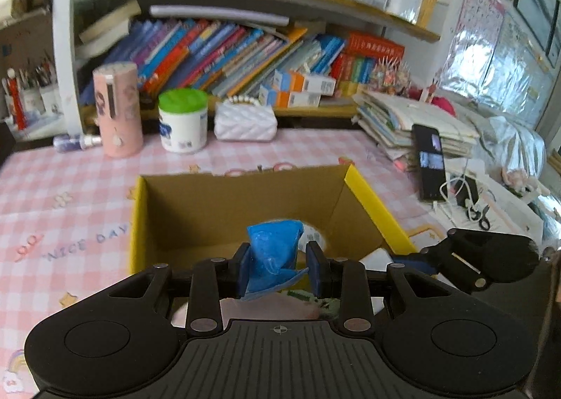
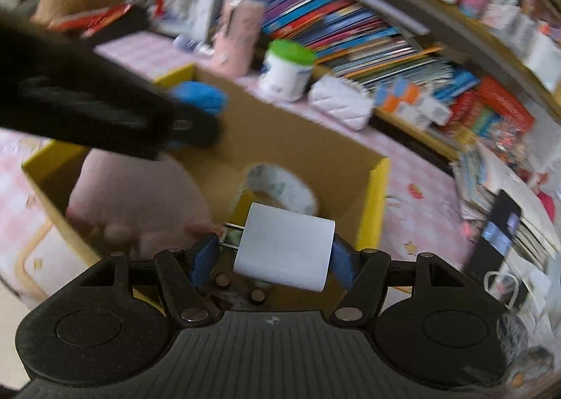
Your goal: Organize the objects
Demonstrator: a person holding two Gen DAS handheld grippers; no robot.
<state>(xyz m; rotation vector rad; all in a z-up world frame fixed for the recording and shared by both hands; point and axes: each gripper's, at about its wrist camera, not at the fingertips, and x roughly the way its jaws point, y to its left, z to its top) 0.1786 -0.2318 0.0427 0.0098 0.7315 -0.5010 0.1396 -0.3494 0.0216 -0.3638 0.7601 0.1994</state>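
Observation:
An open cardboard box [image 1: 378, 209] with yellow edges stands on the pink checked tablecloth. My left gripper [image 1: 280, 255] hangs over the box, shut on a crumpled blue packet [image 1: 273, 241]. At the right of that view my right gripper [image 1: 406, 260] reaches over the box's right rim. In the right wrist view the right gripper [image 2: 273, 258] is shut on a white charger plug [image 2: 285, 244], its prongs pointing left. Inside the box [image 2: 315, 139] lie a roll of tape [image 2: 280, 188] and a pink soft thing [image 2: 133, 195]. The left gripper [image 2: 189, 118] with the blue packet [image 2: 200, 95] shows blurred at upper left.
Behind the box stand a pink cylinder [image 1: 119, 111], a white jar with a green lid [image 1: 182, 121] and a white quilted purse [image 1: 245, 121]. Bookshelves fill the back. To the right are a pile of books [image 1: 403, 118], a phone [image 1: 429, 167] and scissors [image 1: 478, 213].

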